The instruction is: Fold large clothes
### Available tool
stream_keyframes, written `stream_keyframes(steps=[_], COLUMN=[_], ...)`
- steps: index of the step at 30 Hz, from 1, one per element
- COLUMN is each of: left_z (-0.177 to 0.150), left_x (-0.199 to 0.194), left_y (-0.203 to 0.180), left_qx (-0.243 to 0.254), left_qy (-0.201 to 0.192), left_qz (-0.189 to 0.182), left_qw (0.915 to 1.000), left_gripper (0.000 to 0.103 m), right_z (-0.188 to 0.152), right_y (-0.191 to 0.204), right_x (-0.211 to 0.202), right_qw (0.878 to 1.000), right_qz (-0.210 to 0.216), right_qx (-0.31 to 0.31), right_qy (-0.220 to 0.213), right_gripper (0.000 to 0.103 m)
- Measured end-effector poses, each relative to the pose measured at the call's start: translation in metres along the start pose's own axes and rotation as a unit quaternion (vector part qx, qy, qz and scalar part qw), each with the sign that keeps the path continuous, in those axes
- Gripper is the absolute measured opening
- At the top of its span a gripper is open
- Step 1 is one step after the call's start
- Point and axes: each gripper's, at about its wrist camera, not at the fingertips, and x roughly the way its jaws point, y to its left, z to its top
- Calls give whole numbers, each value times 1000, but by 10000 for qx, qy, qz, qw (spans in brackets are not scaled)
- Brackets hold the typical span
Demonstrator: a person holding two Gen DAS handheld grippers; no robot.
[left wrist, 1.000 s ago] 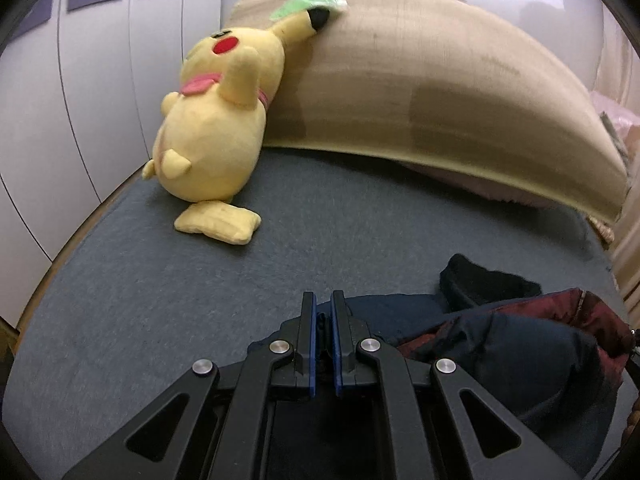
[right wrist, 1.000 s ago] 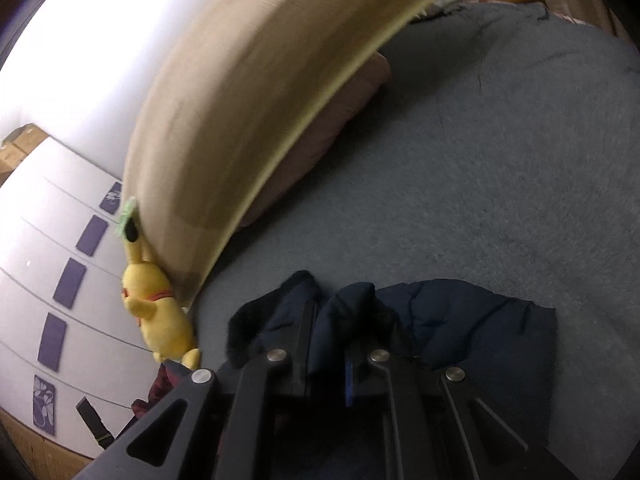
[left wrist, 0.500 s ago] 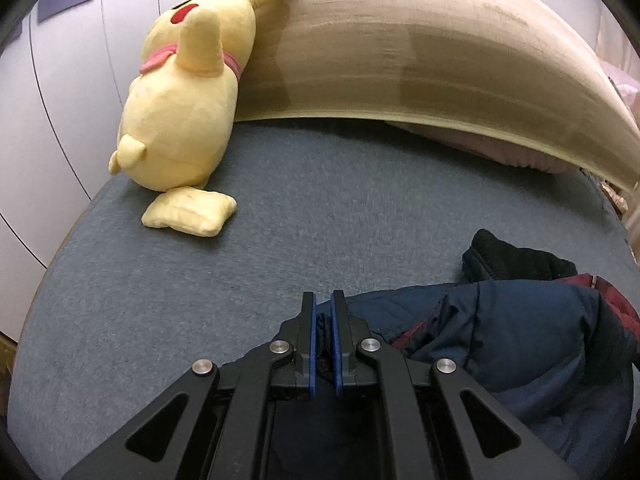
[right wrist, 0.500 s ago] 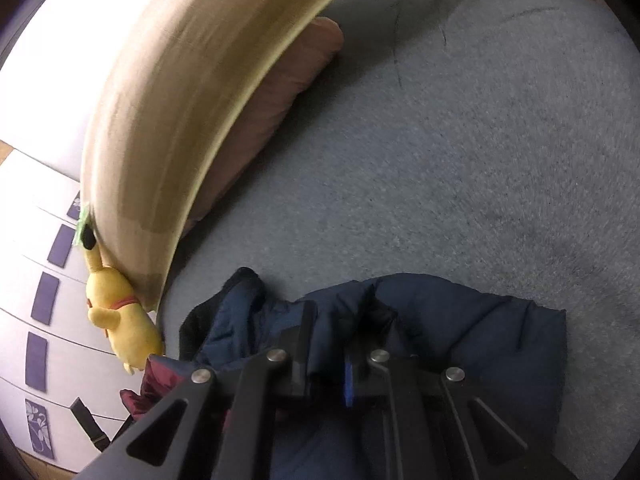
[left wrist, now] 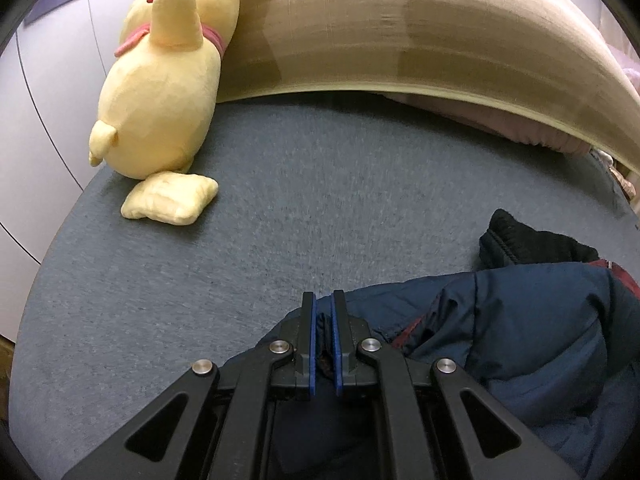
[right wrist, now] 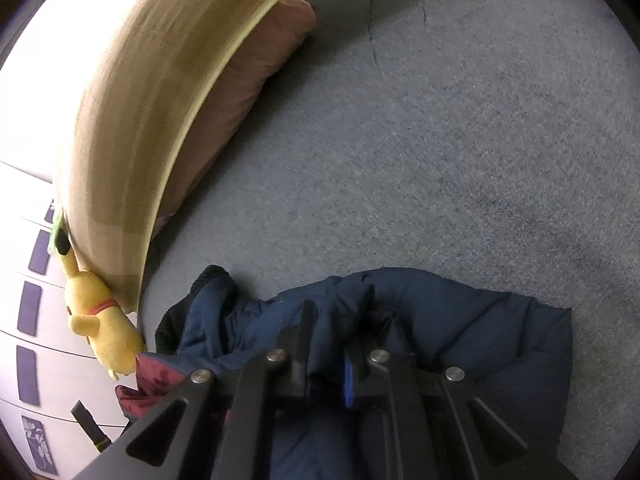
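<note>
In the left wrist view, our left gripper (left wrist: 324, 312) was clenched on a fold of the navy jacket (left wrist: 520, 332), whose bulk spread toward the lower right. In the right wrist view, our right gripper (right wrist: 332, 324) pinched the jacket's (right wrist: 460, 320) edge, fabric trailing lower left to lower right.

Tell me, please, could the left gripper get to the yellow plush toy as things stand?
Probably not yet: the left gripper is shut on the navy jacket. The grey bedcover between it and the yellow plush toy looks bare, so only the held fabric hinders it.
</note>
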Motion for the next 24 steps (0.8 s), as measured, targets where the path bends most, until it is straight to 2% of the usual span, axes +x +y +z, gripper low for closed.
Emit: stream_keyframes(steps=[5, 11, 13, 17, 24], left_z=[3, 10, 11, 10, 11], left_x=[-2, 2, 7, 11, 15], left_y=[2, 4, 2, -1, -1], left_qx=[-49, -98, -80, -24, -31], left_qy=[-43, -89, -59, -43, -13], left_qz=[11, 28, 36, 70, 77], left_qw=[10000, 9999, 9999, 10000, 10000], left_gripper=[7, 7, 7, 7, 8], right_z=[3, 18, 21, 22, 26], right_y=[14, 35, 31, 12, 15], right_x=[-1, -3, 9, 27, 29], right_qw=[9998, 9996, 10000, 9986, 9985], right_qz=[-91, -7, -32, 279, 298], right_qx=[-167, -286, -61, 414, 288], right_qy=[29, -88, -20, 182, 350], right_gripper=[11, 11, 13, 17, 21])
